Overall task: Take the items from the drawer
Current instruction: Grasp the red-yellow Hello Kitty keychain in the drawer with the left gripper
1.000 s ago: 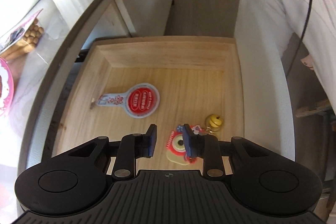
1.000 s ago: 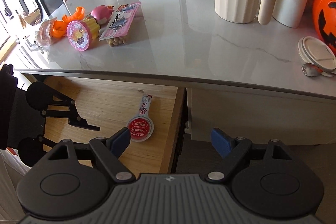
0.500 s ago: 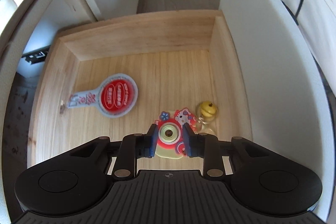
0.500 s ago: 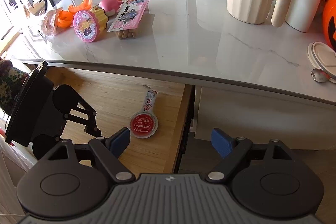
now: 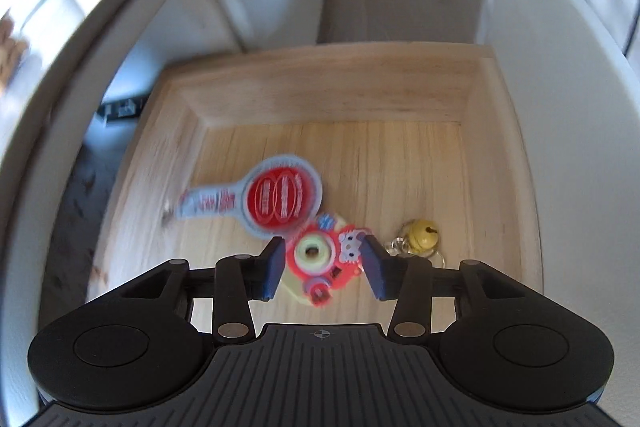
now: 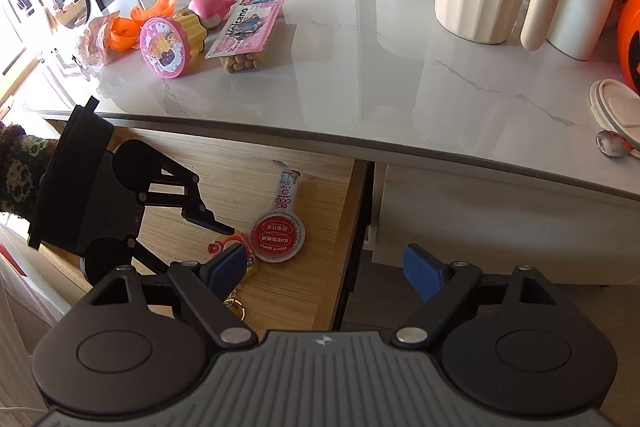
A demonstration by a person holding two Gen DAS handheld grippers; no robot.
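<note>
I have the left gripper down inside the open wooden drawer, its blue pads standing apart on either side of the pink camera-shaped charm. The charm lies flat on the drawer floor, its upper edge just beside the round red-and-white tag, maybe overlapping it; the left wrist view is smeared, so I cannot say whether they touch. A yellow bell on a key ring sits just to the charm's right, seemingly linked to it.

To do this grasp well, I centre the charm between the pads before closing, since it is thin and flat and will likely slip out if I catch only a corner. I keep the fingertips low against the wood so the pads meet its edges, not the air above. I also stay clear of the red tag so it does not get pinched along. When lifting, I expect the bell and ring to trail, so I rise slowly and straight, clear of the drawer wall.

My right gripper waits outside, in front of the drawer, jaws wide apart and empty, below the marble countertop.
</note>
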